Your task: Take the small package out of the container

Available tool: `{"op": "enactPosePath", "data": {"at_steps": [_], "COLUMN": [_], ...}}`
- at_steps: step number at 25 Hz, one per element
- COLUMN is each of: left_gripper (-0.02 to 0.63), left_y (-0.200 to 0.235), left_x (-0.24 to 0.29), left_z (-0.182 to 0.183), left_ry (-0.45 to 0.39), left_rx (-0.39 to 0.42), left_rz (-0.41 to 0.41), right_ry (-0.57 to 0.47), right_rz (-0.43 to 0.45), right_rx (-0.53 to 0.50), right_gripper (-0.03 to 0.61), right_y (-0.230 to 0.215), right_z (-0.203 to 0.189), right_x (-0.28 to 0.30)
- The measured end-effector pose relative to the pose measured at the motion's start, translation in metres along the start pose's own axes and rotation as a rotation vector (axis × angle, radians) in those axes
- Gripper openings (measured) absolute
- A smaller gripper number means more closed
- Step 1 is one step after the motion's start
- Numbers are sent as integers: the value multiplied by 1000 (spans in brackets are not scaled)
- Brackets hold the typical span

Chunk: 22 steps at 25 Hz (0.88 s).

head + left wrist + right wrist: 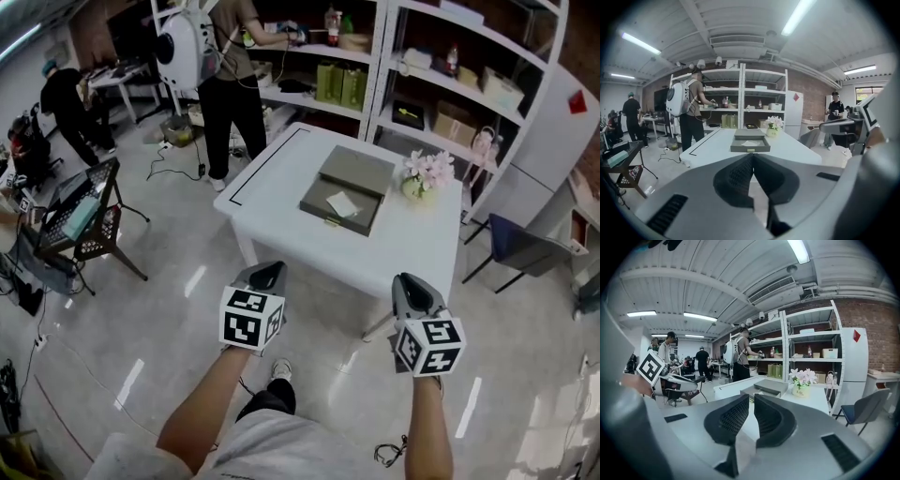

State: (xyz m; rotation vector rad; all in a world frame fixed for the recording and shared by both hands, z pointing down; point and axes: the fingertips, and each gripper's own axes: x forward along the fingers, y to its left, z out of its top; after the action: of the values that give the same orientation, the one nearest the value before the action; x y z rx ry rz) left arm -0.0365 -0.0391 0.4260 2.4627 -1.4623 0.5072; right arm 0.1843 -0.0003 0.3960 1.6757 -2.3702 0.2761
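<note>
Both grippers are up in the air, well away from the table (272, 202), so nothing has been touched yet. The left gripper (268, 274) has its jaws together with nothing between them. The right gripper (413, 287) has its jaws just a tiny bit apart, and nothing is between them either. On the table sits a flat grey box (319, 195) with its lid off. The lid rests just behind it, but I cannot tell if it is joined on. The pack (342, 204) lies flat inside the box, near the middle. It is small, pale and thin. A pot of flowers (427, 173) stands close to the box, on its right. I think the pack is very light and a bit bendy, like a paper packet, so it should not break. But it may slide on the box floor or fold if it is pushed. Since it lies flat, I think the best place to grab it is an edge or a corner, with one jaw slipped under and a soft pinch.
</note>
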Motion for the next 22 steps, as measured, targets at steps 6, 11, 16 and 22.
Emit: {"op": "enactPosePath", "data": {"at_steps": [6,11,16,22], "left_gripper": [3,3,3,3], "left_y": [39,67,87,112], "left_x": [41,75,108,138], "left_z": [14,22,32,45], "left_ry": [18,28,30,26], "left_rx": [-10,-17,-19,-18], "left_rz": [-22,-47,-83,-118], "right_ry": [37,63,87,113], "right_rz": [-21,-47,-74,-90], "right_rx": [5,12,8,10], "right_gripper": [58,64,72,81], "right_y": [-7,-13,-20,-22], "right_z": [9,15,22,28], "right_x": [53,91,123,158]}}
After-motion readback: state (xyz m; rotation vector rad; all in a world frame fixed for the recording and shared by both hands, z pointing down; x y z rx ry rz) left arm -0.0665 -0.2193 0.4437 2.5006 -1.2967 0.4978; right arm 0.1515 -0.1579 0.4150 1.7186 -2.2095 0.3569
